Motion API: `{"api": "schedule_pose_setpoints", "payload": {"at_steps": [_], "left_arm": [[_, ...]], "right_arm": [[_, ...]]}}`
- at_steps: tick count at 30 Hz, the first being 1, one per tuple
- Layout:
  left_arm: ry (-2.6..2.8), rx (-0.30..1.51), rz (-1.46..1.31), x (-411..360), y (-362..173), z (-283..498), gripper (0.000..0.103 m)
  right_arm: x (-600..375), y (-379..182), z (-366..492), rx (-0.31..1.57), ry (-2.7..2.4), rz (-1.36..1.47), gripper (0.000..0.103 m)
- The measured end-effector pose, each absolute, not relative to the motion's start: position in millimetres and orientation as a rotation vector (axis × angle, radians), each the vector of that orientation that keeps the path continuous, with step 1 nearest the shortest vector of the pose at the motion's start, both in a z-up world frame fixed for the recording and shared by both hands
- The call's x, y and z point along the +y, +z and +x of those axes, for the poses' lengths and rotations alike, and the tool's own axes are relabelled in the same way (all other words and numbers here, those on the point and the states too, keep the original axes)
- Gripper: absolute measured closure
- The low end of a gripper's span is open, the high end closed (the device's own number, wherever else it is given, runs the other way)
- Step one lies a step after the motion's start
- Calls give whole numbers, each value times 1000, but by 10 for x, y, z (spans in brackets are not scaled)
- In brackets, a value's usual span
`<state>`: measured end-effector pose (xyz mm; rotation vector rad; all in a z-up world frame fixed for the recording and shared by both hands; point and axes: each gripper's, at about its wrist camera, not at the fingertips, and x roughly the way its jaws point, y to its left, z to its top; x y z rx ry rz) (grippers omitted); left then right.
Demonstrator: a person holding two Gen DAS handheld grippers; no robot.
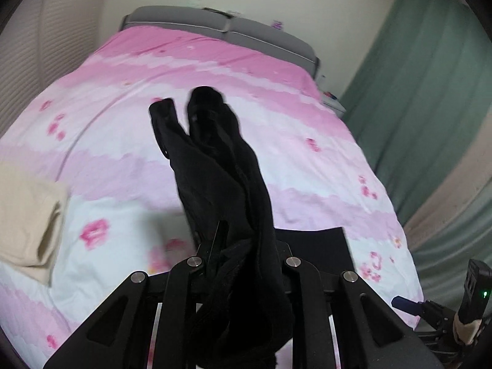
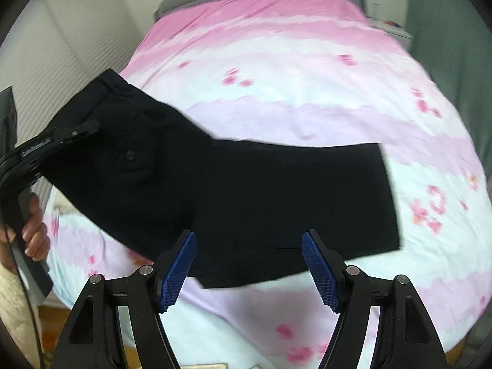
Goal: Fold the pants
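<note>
Black pants [image 2: 246, 190] lie across the pink flowered bed [image 2: 307, 77], legs stretched to the right. My left gripper [image 1: 243, 246] is shut on the waist end of the pants [image 1: 221, 166] and lifts that bunched cloth above the bed; it shows at the left in the right wrist view [image 2: 86, 129]. My right gripper [image 2: 249, 255] is open, its blue pads [image 2: 180, 273] apart, just above the near edge of the pant legs and holding nothing. The right gripper shows at the lower right corner of the left wrist view [image 1: 406, 304].
A folded cream cloth [image 1: 27, 221] lies on the bed at the left. A grey headboard [image 1: 230, 27] stands at the far end. Green curtains [image 1: 430, 92] hang to the right. A white slatted wall [image 2: 61, 46] is on the left.
</note>
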<state>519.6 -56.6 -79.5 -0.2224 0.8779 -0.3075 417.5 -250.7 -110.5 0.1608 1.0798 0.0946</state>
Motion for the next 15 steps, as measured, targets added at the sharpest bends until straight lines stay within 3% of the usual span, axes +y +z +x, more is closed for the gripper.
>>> {"api": "schedule_pose_setpoints", "payload": {"at_steps": [6, 15], "left_arm": [[-392, 936, -180, -1566, -870, 5360, 83], [-420, 1126, -110, -2983, -1601, 5462, 83]], "right_arm": [[-3287, -994, 3913, 1035, 11, 231, 31], [-4182, -1122, 3509, 1037, -70, 305, 31]]}}
